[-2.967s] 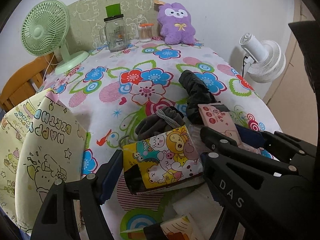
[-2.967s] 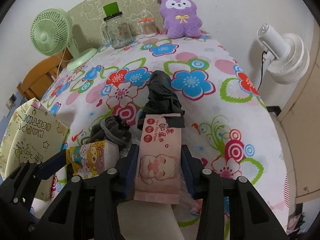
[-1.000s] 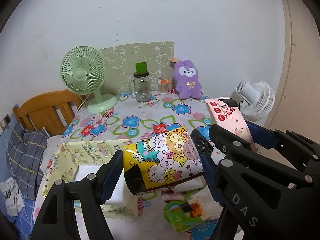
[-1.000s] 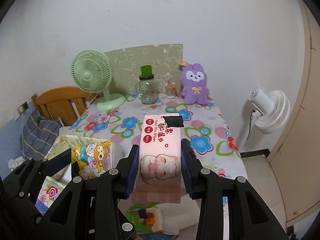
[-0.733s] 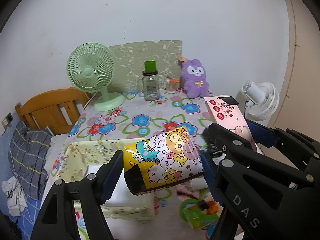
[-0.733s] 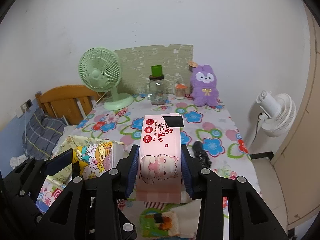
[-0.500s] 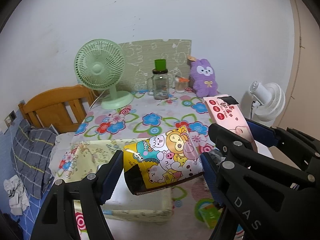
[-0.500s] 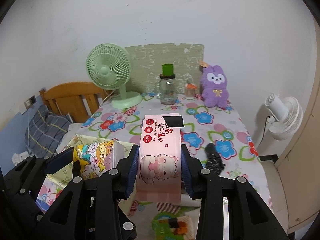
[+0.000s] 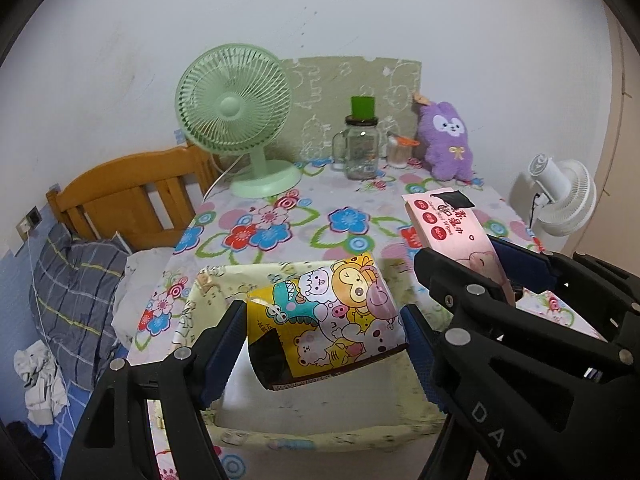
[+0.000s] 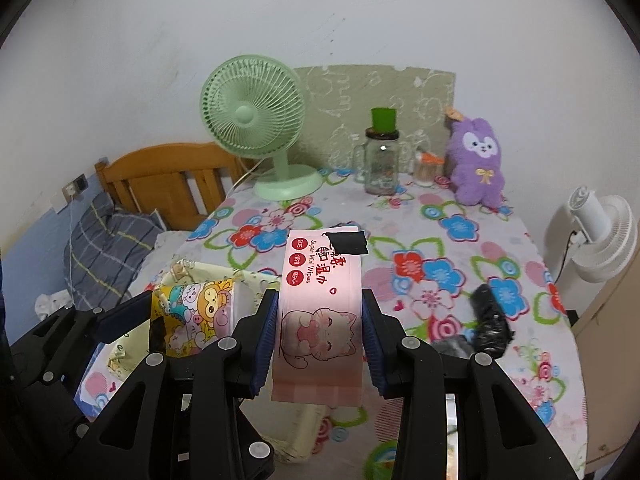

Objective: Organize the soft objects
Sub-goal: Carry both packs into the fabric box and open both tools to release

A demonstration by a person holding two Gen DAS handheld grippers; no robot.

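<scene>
My left gripper [image 9: 324,336] is shut on a yellow cartoon-print tissue pack [image 9: 324,316], which hangs over the pale yellow cartoon storage box [image 9: 320,436] at the table's near left. My right gripper [image 10: 320,320] is shut on a pink wet-wipes pack [image 10: 320,300] with a cat drawing; this pack [image 9: 448,220] also shows at the right of the left wrist view. In the right wrist view the tissue pack [image 10: 192,312] and the box [image 10: 180,276] lie to the left of the wipes. A black crumpled cloth [image 10: 490,324] rests on the flowered tablecloth [image 10: 440,248] at the right.
At the table's back stand a green desk fan [image 9: 236,120], a glass jar with a green lid [image 9: 360,144], a small jar and a purple plush rabbit [image 9: 446,140]. A white fan [image 10: 600,236] stands right of the table. A wooden bed headboard [image 9: 128,196] and plaid pillow [image 9: 72,280] lie left.
Both grippers, each with its pack, have moved back from the table and to the left. The storage box has come under the tissue pack; the dark clothes have slid away to the right.
</scene>
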